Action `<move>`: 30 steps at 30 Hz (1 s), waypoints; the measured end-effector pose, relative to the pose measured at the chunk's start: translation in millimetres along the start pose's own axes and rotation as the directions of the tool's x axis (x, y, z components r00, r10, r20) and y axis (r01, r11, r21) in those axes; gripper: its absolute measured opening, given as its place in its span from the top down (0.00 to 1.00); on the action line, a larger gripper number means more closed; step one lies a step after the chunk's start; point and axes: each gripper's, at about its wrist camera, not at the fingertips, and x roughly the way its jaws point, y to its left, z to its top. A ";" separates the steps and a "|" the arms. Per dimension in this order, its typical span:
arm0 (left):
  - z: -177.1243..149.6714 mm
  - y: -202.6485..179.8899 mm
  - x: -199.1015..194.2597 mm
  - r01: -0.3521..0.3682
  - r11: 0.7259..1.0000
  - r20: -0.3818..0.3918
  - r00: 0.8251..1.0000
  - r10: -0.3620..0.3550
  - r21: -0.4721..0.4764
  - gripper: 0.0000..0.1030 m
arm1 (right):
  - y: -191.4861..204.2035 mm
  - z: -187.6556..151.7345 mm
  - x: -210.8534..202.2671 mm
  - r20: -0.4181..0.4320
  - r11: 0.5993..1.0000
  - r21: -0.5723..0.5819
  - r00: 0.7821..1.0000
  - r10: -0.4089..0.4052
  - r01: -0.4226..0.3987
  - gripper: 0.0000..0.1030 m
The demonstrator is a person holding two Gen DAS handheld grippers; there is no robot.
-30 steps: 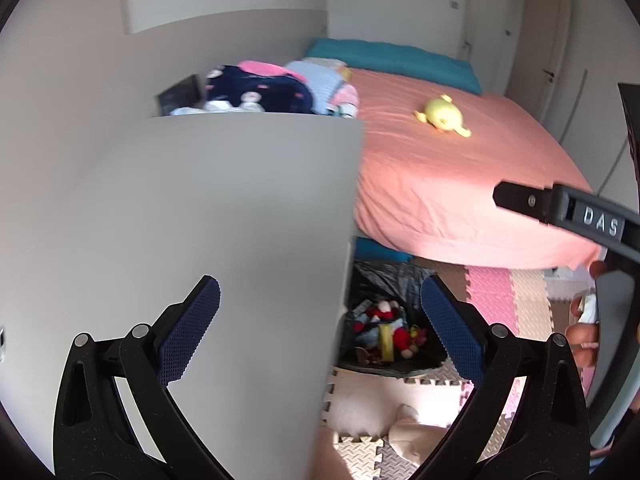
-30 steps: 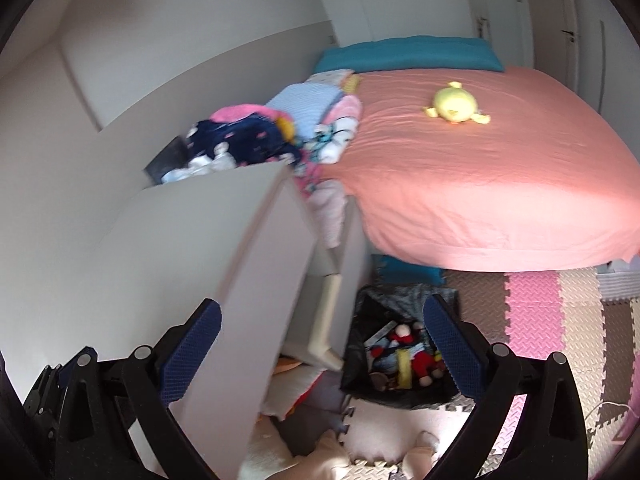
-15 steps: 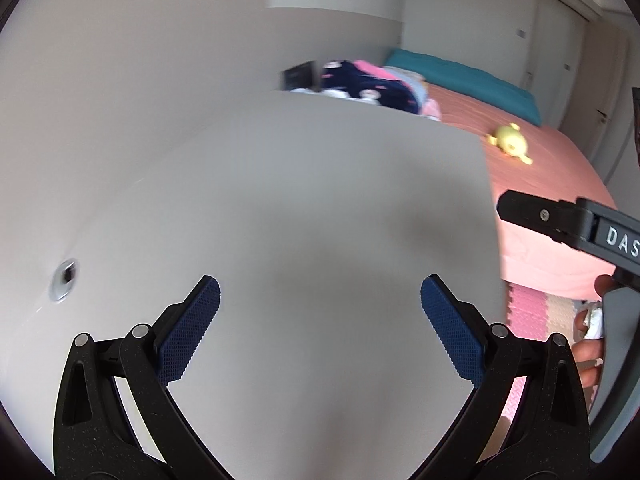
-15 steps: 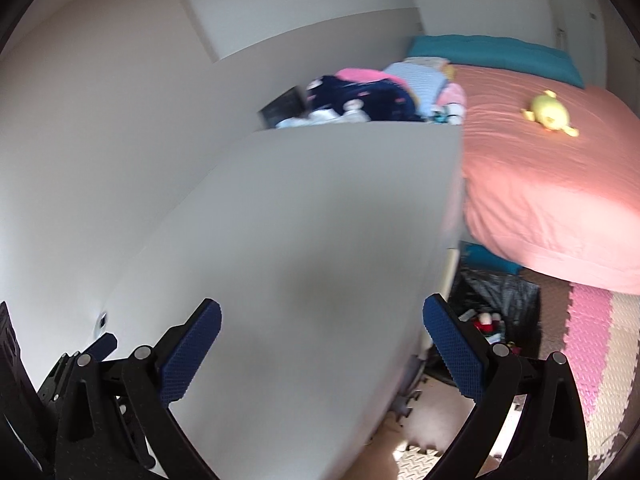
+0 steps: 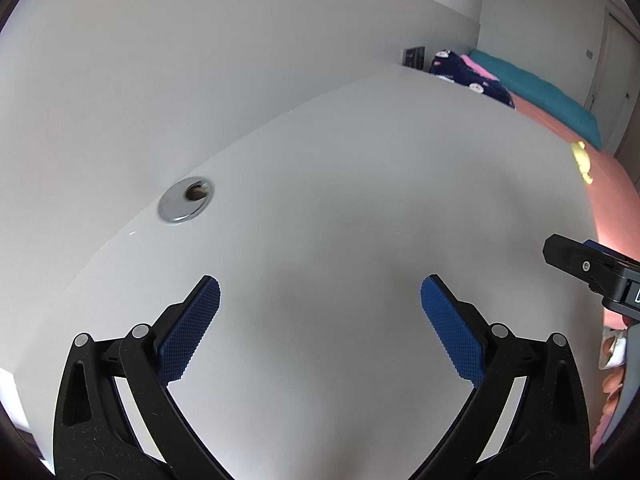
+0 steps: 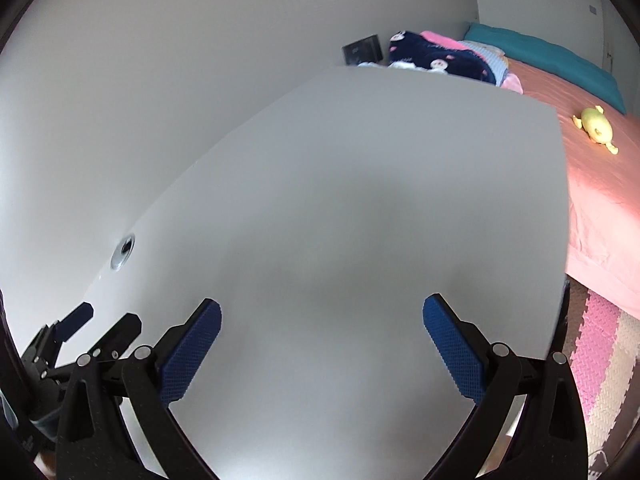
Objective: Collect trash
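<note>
Trash is out of both views now; the black bag seen a second ago is gone behind the white desk. Left gripper and right gripper both gape empty. Nothing collected yet.

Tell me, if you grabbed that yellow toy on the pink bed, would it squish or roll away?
The yellow toy looks like a plush with rounded, soft edges, so it would probably squish and feel light. It lies flat on the pink bed with small limbs sticking out, so it likely would not roll far. It is too small here to be sure.
</note>
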 end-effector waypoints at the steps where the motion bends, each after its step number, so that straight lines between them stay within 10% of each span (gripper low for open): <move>1: -4.2 5.4 -0.5 -0.001 1.000 -0.006 1.000 0.001 0.005 0.05 | 8.2 -8.6 1.6 -0.012 1.000 -0.009 1.000 -0.010 0.009 0.02; 30: -33.4 53.1 27.3 -0.005 0.999 -0.090 0.996 0.001 -0.037 0.05 | 60.0 -61.9 29.7 0.013 0.964 -0.033 0.965 -0.262 0.263 0.02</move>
